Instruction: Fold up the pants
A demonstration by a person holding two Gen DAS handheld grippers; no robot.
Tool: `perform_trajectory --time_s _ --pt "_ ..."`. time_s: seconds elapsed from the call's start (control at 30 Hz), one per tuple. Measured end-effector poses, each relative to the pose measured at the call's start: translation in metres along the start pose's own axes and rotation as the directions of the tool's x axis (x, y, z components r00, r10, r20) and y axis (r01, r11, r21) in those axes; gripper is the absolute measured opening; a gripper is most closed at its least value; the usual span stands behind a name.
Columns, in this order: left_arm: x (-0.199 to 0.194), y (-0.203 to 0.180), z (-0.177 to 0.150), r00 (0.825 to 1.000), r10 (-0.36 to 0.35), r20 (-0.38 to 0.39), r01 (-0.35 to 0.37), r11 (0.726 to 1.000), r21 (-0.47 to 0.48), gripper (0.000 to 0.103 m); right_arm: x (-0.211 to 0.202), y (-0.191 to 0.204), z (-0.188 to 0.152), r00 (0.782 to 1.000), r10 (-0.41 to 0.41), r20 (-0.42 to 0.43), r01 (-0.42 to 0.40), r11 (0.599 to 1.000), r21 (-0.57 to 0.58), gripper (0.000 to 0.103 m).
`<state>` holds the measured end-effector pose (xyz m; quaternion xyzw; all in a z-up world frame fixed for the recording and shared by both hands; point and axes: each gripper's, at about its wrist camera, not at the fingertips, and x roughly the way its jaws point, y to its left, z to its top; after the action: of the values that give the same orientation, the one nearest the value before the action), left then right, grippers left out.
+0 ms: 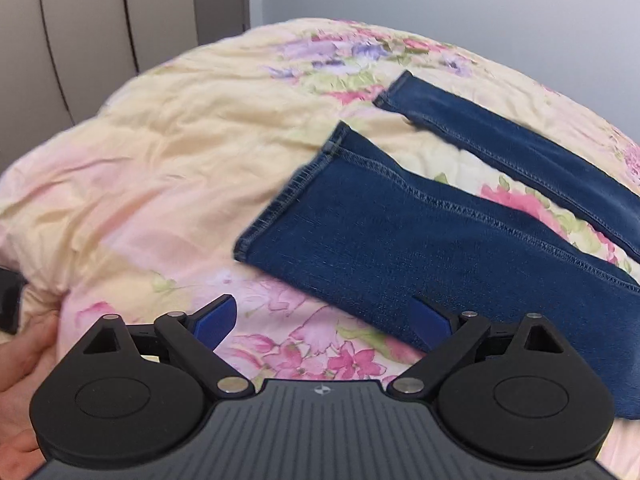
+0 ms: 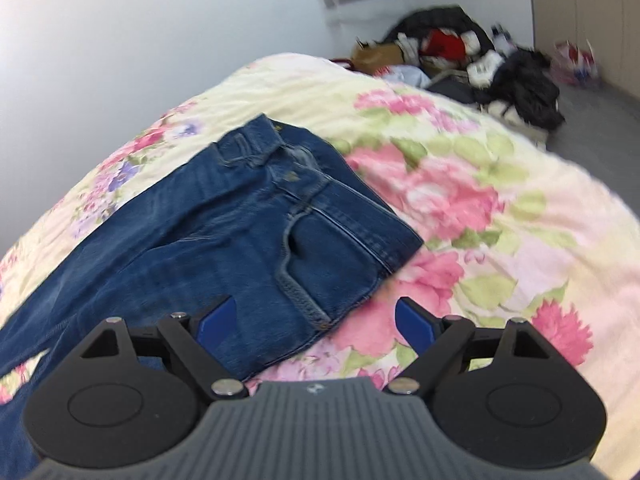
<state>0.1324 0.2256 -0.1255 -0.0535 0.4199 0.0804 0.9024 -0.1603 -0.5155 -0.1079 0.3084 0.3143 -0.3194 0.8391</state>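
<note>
Dark blue jeans lie flat on a floral bedspread. The left wrist view shows the two leg ends: the near leg [image 1: 400, 240] and the far leg [image 1: 500, 136], spread apart with hems toward the left. My left gripper [image 1: 324, 324] is open and empty, just above the near leg's lower edge. The right wrist view shows the waist and pocket end of the jeans [image 2: 256, 220]. My right gripper [image 2: 316, 320] is open and empty, hovering over the near waist corner.
The floral bedspread [image 1: 160, 152] covers the bed [image 2: 500, 208]. A pile of clothes and bags [image 2: 472, 56] lies on the floor beyond the bed. A white wall [image 2: 120, 40] runs along the far side. A padded headboard [image 1: 80, 32] stands at left.
</note>
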Motion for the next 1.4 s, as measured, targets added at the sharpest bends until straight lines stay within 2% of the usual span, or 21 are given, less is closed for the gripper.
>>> perform_trajectory --time_s 0.1,0.2,0.33,0.4,0.47,0.53,0.67,0.77,0.87,0.93,1.0,1.07,1.13,1.27,1.4 --pt "0.020 -0.004 0.002 1.000 0.003 -0.016 -0.003 1.000 0.025 0.103 0.023 -0.019 0.001 0.999 0.023 -0.032 -0.019 0.994 0.104 0.082" --pt "0.035 -0.011 0.003 0.999 -0.032 -0.027 0.033 0.999 0.028 0.099 0.042 -0.028 -0.003 0.996 0.049 -0.072 -0.034 0.982 0.186 0.082" --pt "0.051 -0.011 0.007 0.995 -0.100 -0.020 0.099 0.994 -0.048 0.099 0.060 -0.033 -0.008 0.993 0.090 -0.070 -0.069 0.963 0.260 0.083" --pt "0.054 -0.010 0.010 0.993 -0.121 -0.010 0.119 0.988 -0.095 0.099 0.065 -0.032 -0.007 0.995 0.094 -0.041 -0.080 0.960 0.270 0.082" --pt "0.057 -0.008 0.013 0.989 -0.148 -0.001 0.147 0.980 -0.133 0.099 0.070 -0.029 -0.001 0.995 0.096 -0.033 -0.084 0.962 0.260 0.076" --pt "0.060 -0.005 0.016 0.984 -0.177 0.005 0.175 0.968 -0.180 0.097 0.079 -0.026 0.005 0.993 0.108 -0.054 -0.092 0.964 0.251 0.062" --pt "0.062 0.008 0.018 0.975 -0.222 0.011 0.215 0.933 -0.290 0.093 0.092 -0.028 0.009 0.992 0.102 -0.071 -0.076 0.950 0.304 0.062" --pt "0.060 0.013 0.013 0.976 -0.218 0.022 0.215 0.934 -0.284 0.089 0.093 -0.035 0.005 0.992 0.112 -0.059 -0.084 0.932 0.352 0.062" --pt "0.061 0.014 0.010 0.974 -0.224 0.041 0.226 0.929 -0.292 0.087 0.093 -0.033 0.004 0.993 0.109 -0.052 -0.085 0.935 0.343 0.063" --pt "0.062 0.015 0.012 0.972 -0.230 0.057 0.236 0.919 -0.317 0.079 0.095 -0.032 0.006 0.993 0.104 -0.053 -0.080 0.937 0.339 0.060" --pt "0.060 0.016 0.014 0.973 -0.222 0.058 0.228 0.914 -0.335 0.057 0.096 -0.032 0.006 0.995 0.073 -0.065 -0.048 0.942 0.332 0.044" --pt "0.057 0.020 0.014 0.981 -0.187 0.055 0.195 0.922 -0.335 0.012 0.094 -0.037 0.005 0.994 0.088 -0.063 -0.060 0.933 0.354 0.032" --pt "0.054 0.025 0.012 0.978 -0.199 0.068 0.210 0.918 -0.336 0.011 0.094 -0.040 0.005 0.993 0.099 -0.059 -0.071 0.927 0.369 0.027" --pt "0.048 0.022 0.009 0.981 -0.177 0.084 0.195 0.929 -0.314 0.009 0.092 -0.034 0.006 0.994 0.097 -0.047 -0.075 0.938 0.338 0.020" --pt "0.040 0.029 0.007 0.975 -0.192 0.110 0.219 0.911 -0.350 0.009 0.087 -0.037 0.006 0.993 0.115 -0.031 -0.096 0.925 0.369 0.015"
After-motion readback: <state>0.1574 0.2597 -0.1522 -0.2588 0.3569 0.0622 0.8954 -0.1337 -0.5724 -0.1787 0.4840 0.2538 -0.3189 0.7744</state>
